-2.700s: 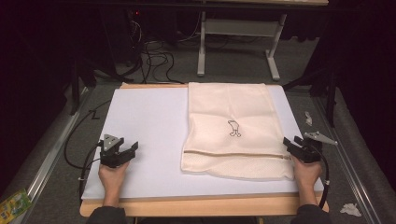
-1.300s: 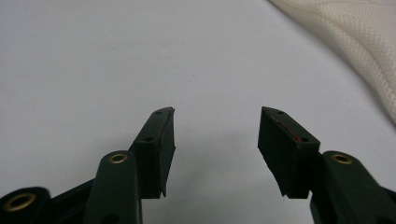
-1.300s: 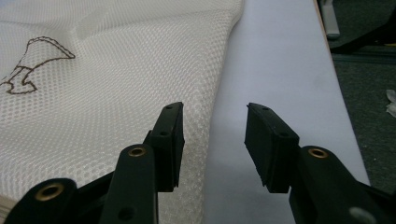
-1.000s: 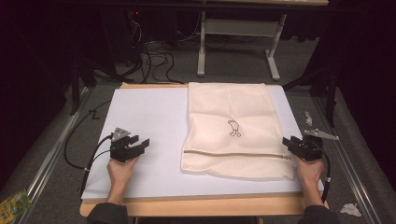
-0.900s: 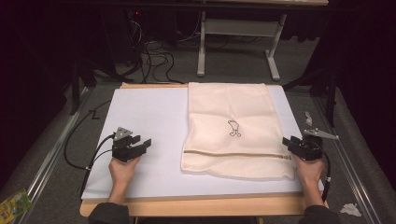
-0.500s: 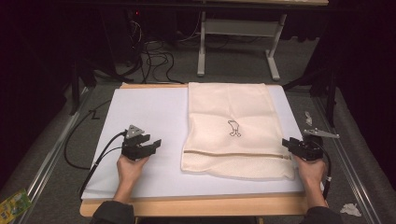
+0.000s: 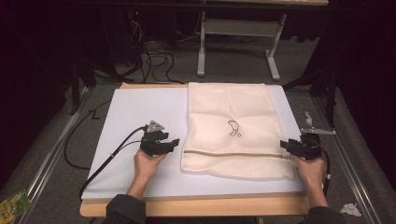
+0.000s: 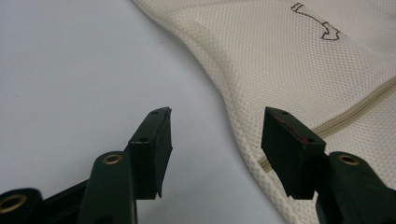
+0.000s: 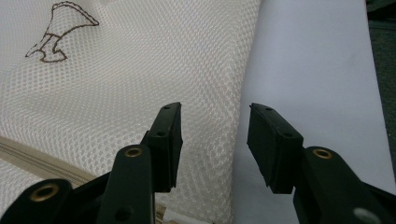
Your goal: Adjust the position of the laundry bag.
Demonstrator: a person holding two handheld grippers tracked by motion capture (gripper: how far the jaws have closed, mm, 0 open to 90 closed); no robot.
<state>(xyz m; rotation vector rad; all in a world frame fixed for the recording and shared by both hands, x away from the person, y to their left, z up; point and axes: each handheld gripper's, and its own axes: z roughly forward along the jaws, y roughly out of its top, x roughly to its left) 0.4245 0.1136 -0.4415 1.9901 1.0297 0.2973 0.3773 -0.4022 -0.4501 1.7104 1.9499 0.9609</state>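
A cream mesh bag (image 7: 233,112) lies flat on the right half of the white sheet (image 7: 140,112), with a tan zipper (image 7: 233,153) across its near part and a small dark emblem (image 7: 233,128). My left gripper (image 7: 173,142) hovers just left of the bag's left edge. In the left gripper view it (image 8: 215,126) is open, the bag's edge (image 8: 289,56) under its right jaw. My right gripper (image 7: 284,144) is at the bag's right edge. Its jaws (image 9: 214,121) have just been opening; the mesh edge (image 9: 130,70) lies below them, unpressed.
The sheet covers a wooden table (image 7: 196,205). A cable (image 7: 93,163) trails left off the table from the left gripper. A small white clip (image 7: 310,123) lies past the sheet's right edge. Table legs (image 7: 233,28) and cords stand behind; a green packet (image 7: 11,203) lies on the floor.
My left gripper has moved right across the white sheet, up to the bag's left edge. The right hand has stayed at the bag's right edge.
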